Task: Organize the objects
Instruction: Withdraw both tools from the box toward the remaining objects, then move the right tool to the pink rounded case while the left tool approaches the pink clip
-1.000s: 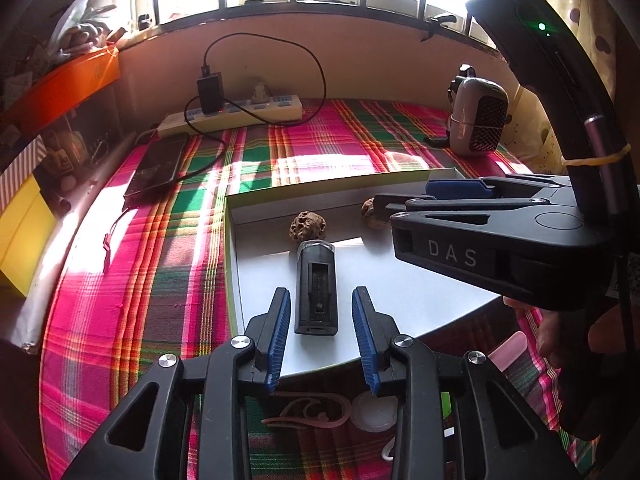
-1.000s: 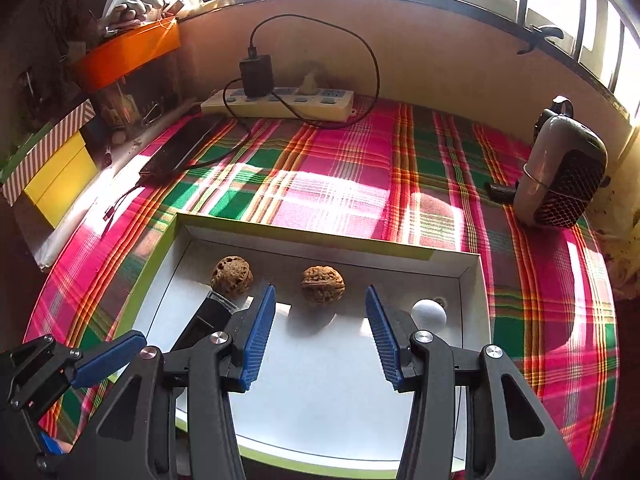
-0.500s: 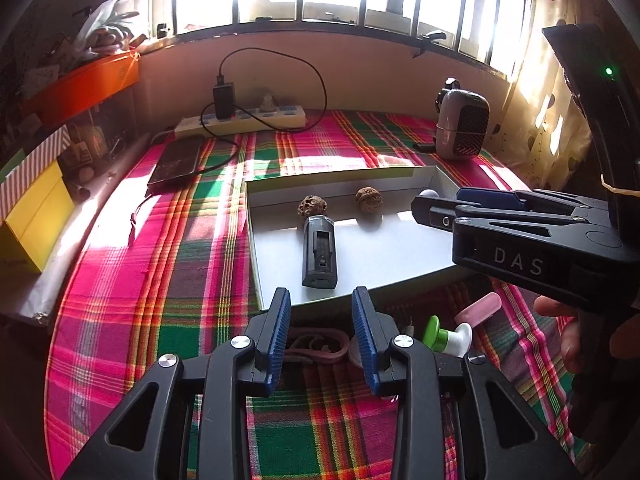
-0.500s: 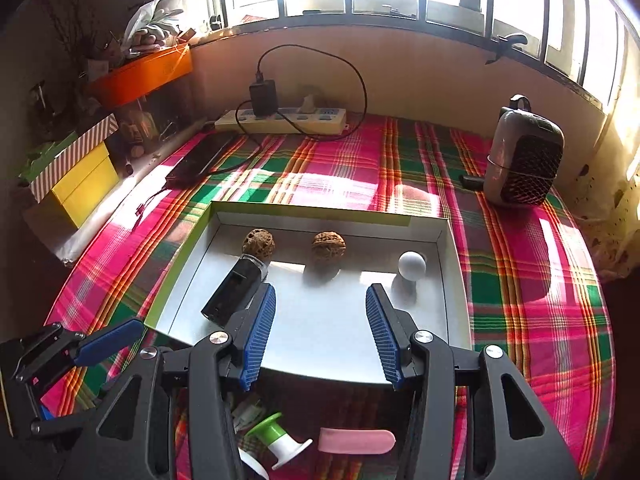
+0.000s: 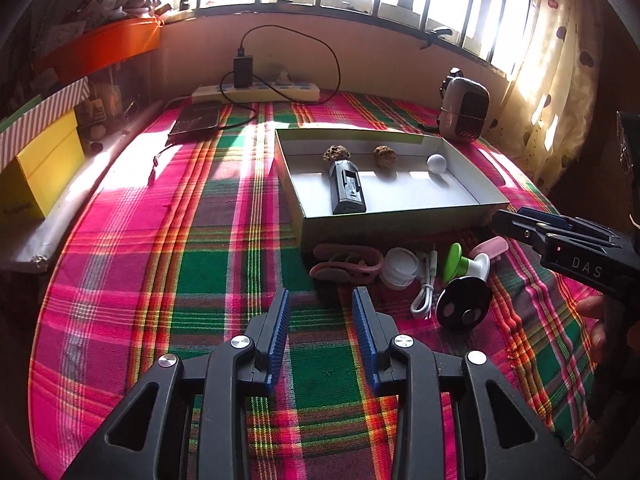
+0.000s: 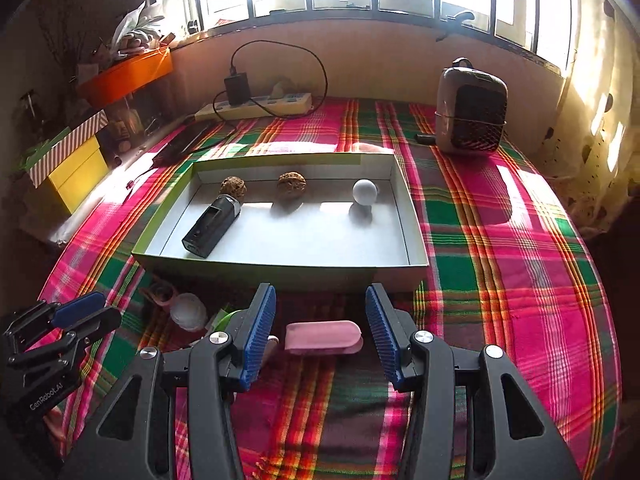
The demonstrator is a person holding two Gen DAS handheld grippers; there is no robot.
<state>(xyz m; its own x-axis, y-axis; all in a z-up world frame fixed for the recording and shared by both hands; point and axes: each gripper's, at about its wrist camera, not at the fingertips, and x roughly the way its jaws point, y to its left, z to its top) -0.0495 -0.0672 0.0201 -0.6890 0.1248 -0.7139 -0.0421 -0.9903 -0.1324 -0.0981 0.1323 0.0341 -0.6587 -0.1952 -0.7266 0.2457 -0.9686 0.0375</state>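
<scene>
both jaws stand spread and empty. the right gripper (image 6: 320,332) hovers over a pink case (image 6: 323,336) on the plaid counter (image 6: 500,280); the left gripper (image 5: 320,332) hangs above bare cloth. beyond, the tray (image 6: 412,236) holds two walnuts, a white ball (image 6: 364,190) and a black device (image 6: 212,226).

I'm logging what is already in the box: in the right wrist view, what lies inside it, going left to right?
Black rectangular device → left walnut, touching the device's far end → second walnut → white ball, all inside the open box.
</scene>
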